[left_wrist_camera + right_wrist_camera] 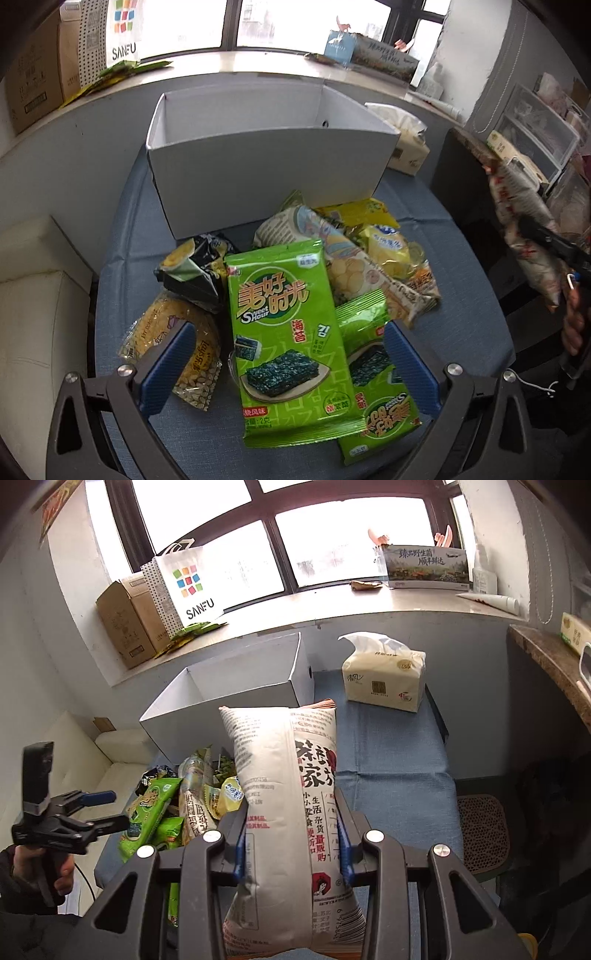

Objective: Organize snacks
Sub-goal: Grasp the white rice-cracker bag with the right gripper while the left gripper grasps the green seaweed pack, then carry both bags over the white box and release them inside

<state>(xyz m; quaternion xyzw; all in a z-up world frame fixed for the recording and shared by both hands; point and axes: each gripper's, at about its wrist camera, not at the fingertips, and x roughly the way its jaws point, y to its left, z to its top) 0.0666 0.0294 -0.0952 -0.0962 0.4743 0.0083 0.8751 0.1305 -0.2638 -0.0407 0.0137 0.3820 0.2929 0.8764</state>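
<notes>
A pile of snack packets lies on the blue cushion [122,236] in front of an open white box [266,162]. On top lies a green seaweed packet [284,343], with a second green one [373,391] beside it. My left gripper [290,354] is open, its blue pads either side of the green packet, just above it. My right gripper [291,845] is shut on a big white snack bag with red and black print [284,805], held up in the air right of the pile; the bag also shows in the left wrist view [524,229]. The box [229,694] looks empty.
A tissue pack [384,675] stands right of the box. A windowsill behind holds cardboard boxes [129,624], a SANFU bag [192,587] and a printed box [424,568]. A white sofa [33,302] is on the left; drawers [535,125] on the right.
</notes>
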